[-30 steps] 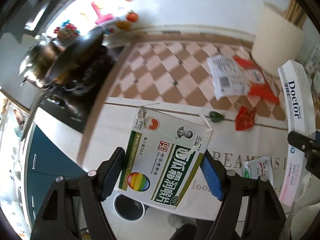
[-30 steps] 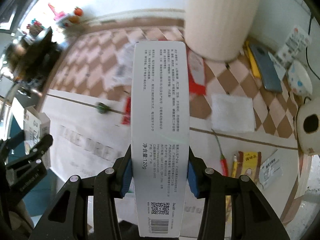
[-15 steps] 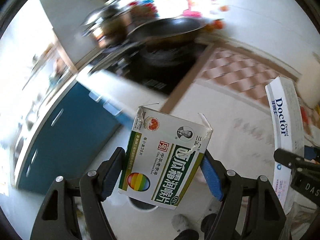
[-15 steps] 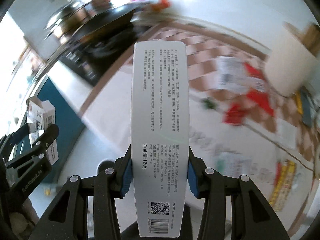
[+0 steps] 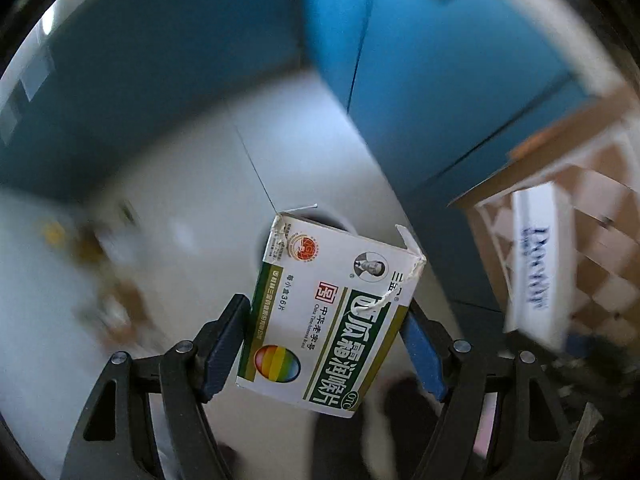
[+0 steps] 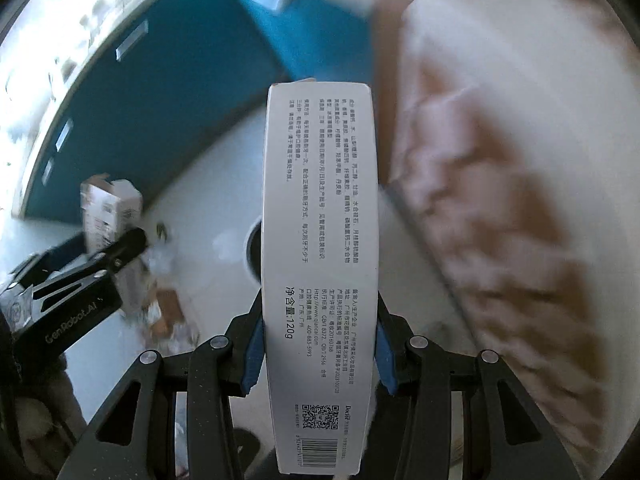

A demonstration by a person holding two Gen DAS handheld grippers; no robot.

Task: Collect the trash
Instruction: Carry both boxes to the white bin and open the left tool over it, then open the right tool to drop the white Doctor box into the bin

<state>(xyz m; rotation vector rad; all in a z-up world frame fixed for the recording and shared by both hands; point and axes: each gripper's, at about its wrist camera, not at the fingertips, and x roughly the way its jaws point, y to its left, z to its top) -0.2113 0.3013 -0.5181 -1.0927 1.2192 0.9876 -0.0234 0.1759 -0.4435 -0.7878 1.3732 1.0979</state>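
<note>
In the left wrist view, the left claw (image 5: 326, 344) pinched a white and green lozenge box (image 5: 332, 316) between its blue pads, low in the middle of the frame. The box sat tilted, its torn top flap pointing toward the upper right. Behind its top edge the curved rim of a round bin (image 5: 338, 220) peeked out on the pale floor (image 5: 192, 184). A blurred scatter of litter (image 5: 108, 292) lay on the floor at the left. Blue cabinet doors (image 5: 440, 80) filled the upper part of the frame. At the right edge, a long white toothpaste box (image 5: 538, 264) with blue lettering stood in front of a checkered table (image 5: 600, 216).

In the right wrist view, the left claw (image 6: 100, 252) entered from the lower left, carrying the lozenge box (image 6: 108, 208), seen here from its white back side. Beside it, blurred scraps of litter (image 6: 168, 308) lay on the floor (image 6: 212, 184). In the middle, the right claw (image 6: 318, 356) clamped the toothpaste box (image 6: 320, 240) by its long sides, so the box ran straight up the frame with its printed back and barcode facing the camera. The dark edge of the bin (image 6: 252, 248) showed just left of this box, mostly hidden behind it. Blue cabinets (image 6: 160, 80) curved across the upper left, and the table (image 6: 500, 160) was a blurred pale and brown mass at the right.
</note>
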